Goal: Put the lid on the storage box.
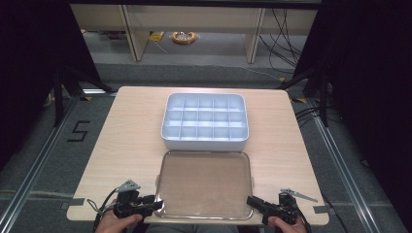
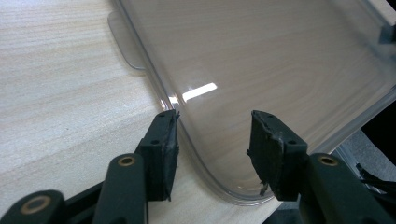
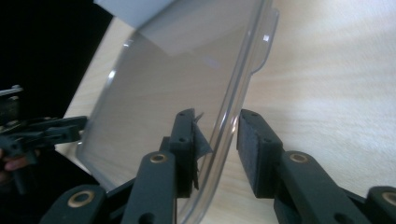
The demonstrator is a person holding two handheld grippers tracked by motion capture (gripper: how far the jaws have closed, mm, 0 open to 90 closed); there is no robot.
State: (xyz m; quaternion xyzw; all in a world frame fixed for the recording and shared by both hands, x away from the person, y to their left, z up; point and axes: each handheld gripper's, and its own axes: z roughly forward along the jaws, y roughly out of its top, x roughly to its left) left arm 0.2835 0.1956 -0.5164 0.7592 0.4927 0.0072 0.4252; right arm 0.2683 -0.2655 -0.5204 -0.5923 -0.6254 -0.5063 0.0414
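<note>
A clear plastic lid [image 1: 204,184] lies flat on the wooden table [image 1: 131,131] near its front edge. Behind it stands a white box [image 1: 204,144] divided into several empty compartments. My left gripper [image 1: 158,204] is at the lid's front left corner. In the left gripper view it [image 2: 212,140] is open, and the curved corner rim of the lid [image 2: 261,56] runs between its jaws. My right gripper [image 1: 250,200] is at the front right corner. It [image 3: 217,140] is open astride the lid's [image 3: 168,79] side rim. The left gripper [image 3: 46,133] shows across the lid.
The lid has a small tab [image 2: 123,46] on each short side. Grey tape [image 1: 73,203] marks the table's front corners. Beyond the table are a grey floor with a "5" mark [image 1: 78,131], cables [image 1: 286,43] and desk legs [image 1: 136,34]. Bare wood lies either side of the box.
</note>
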